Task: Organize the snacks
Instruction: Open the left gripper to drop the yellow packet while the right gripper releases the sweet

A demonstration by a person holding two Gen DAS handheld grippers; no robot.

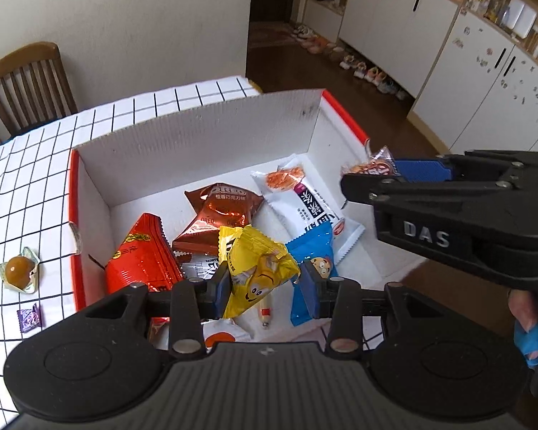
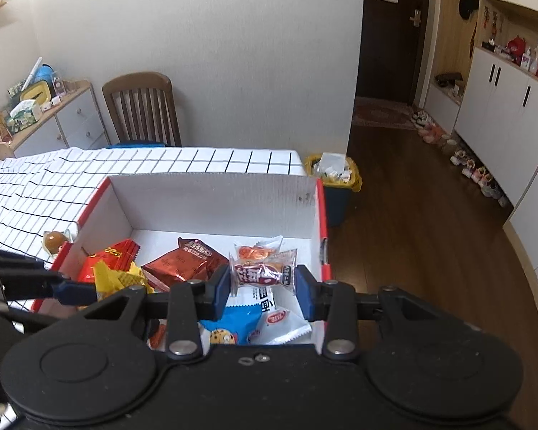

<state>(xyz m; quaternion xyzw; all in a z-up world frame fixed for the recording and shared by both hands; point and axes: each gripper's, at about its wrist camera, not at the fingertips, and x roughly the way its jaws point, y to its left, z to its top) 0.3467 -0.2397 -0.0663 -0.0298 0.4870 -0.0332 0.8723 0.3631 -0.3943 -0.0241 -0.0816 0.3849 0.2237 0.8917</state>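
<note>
A white cardboard box (image 1: 204,136) with red outer sides stands on the gridded tablecloth and holds several snack packs. My left gripper (image 1: 265,285) is shut on a yellow M&M's pack (image 1: 258,272) and holds it above the box's near end. My right gripper (image 2: 263,279) is shut on a small clear-wrapped dark red snack (image 2: 263,273) over the box's right side; it also shows in the left wrist view (image 1: 373,169). Inside lie a brown Oreo pack (image 1: 218,215), a red pack (image 1: 140,261), a white bar pack (image 1: 305,204) and a blue cookie pack (image 1: 314,261).
On the cloth left of the box lie a jelly cup (image 1: 18,273) and a small purple candy (image 1: 30,317). A wooden chair (image 2: 141,107) stands behind the table. A bin with a yellow liner (image 2: 335,179) stands past the table's right edge.
</note>
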